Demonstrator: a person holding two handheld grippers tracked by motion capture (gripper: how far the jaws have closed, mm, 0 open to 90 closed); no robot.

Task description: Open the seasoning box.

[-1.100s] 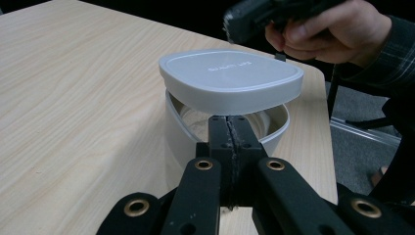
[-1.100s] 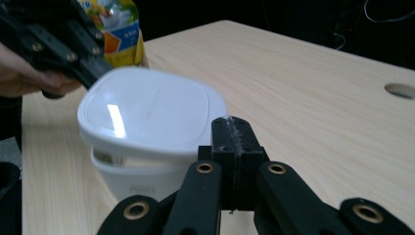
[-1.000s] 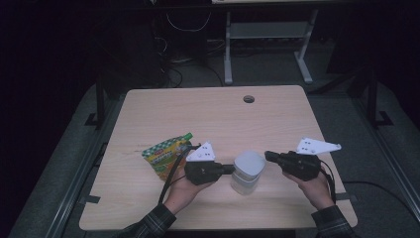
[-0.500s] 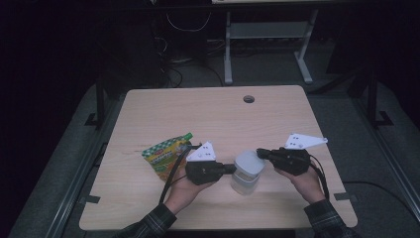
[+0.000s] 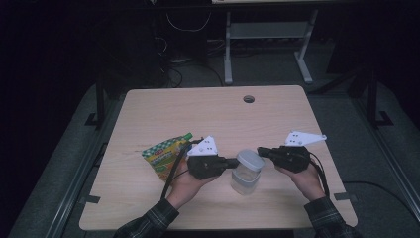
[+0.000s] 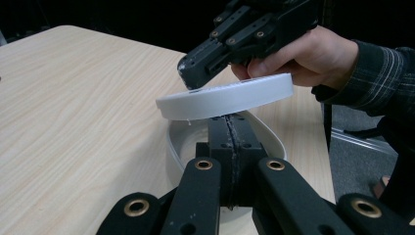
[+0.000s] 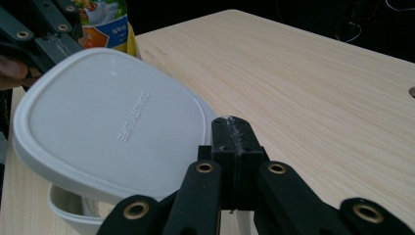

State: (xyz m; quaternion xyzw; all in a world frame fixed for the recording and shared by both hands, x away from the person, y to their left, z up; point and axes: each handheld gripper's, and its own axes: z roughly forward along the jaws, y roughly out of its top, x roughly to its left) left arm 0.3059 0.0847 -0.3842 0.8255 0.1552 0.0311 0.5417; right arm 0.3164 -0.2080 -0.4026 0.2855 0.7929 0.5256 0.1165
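Jaws of both grippers pressed together, nothing pinched. Container (image 5: 244,179) stands near the table's (image 5: 208,109) front edge, between left gripper (image 5: 234,162) and right gripper (image 5: 261,150). Its white lid (image 5: 250,160) sits tilted, lifted off the rim, right gripper's tip at its edge. Snack packet (image 5: 162,154) lies left of the container.

— What do we see of the room around us?

— We sit at a light wood-grain table (image 5: 208,114) with a round cable hole (image 5: 248,99) near its far edge. Beneath it we see grey carpet (image 5: 346,129).

— And farther back?

— We make out a white metal frame (image 5: 267,44) with two legs, and loose cables (image 5: 183,29) on the floor beside it. The light is dim; everything beyond falls into darkness.
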